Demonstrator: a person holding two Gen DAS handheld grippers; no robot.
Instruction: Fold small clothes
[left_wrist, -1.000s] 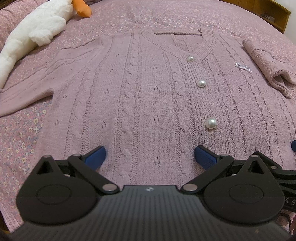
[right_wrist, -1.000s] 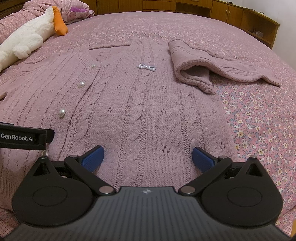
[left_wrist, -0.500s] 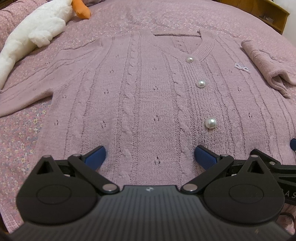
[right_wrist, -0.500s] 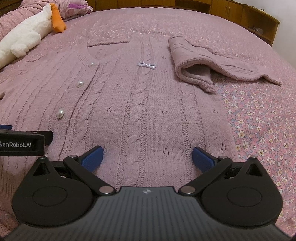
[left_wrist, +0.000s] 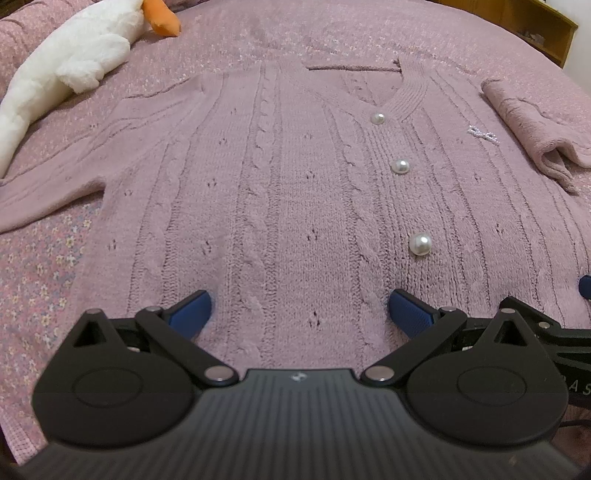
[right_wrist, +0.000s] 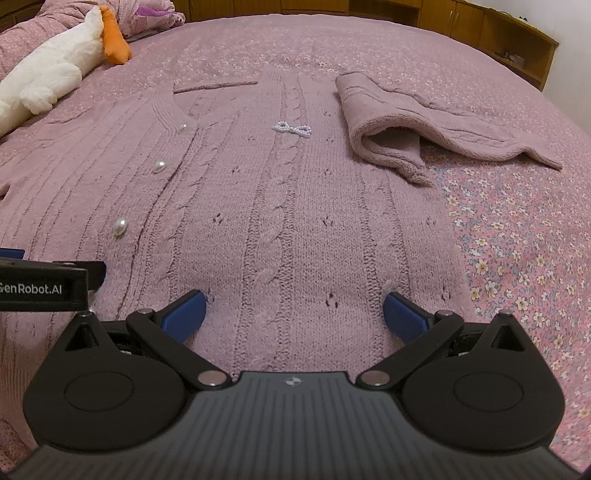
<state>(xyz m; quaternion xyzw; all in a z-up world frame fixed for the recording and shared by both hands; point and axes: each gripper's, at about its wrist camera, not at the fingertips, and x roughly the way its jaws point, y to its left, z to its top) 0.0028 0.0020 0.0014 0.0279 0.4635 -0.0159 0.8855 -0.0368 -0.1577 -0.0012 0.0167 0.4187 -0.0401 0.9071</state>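
a: mauve cable-knit, that's the cardigan (left_wrist: 280, 192) lying front-up on the floral bedspread (right_wrist: 517, 236), buttoned, filling most of both views.

b: and the grippers?

a: the left gripper (left_wrist: 299, 310) and the right gripper (right_wrist: 293, 306) are both sitting low over the hem end, side by side, jaws spread wide apart with nothing between them. my guess is they're lining up to pinch the bottom edge, one on each half, so the knit lifts evenly.

b: which way is it pointing?

a: the long axis is running straight away from the cameras: hem nearest, v-neck farthest. the pearl buttons (left_wrist: 400, 166) are marking that line.

b: sleeves?

a: the sleeve on the right (right_wrist: 424, 129) is lying bunched and doubled at the shoulder, its cuff trailing out onto the bedspread. the other sleeve (left_wrist: 55, 184) is stretching outward to the left, flat. so the sleeves probably aren't tucked in properly.

b: anything in the way?

a: a white plush goose (left_wrist: 66, 70) is lying beyond the left sleeve, apart from the knit. a small pearl bow (right_wrist: 291, 129) is decorating the chest.
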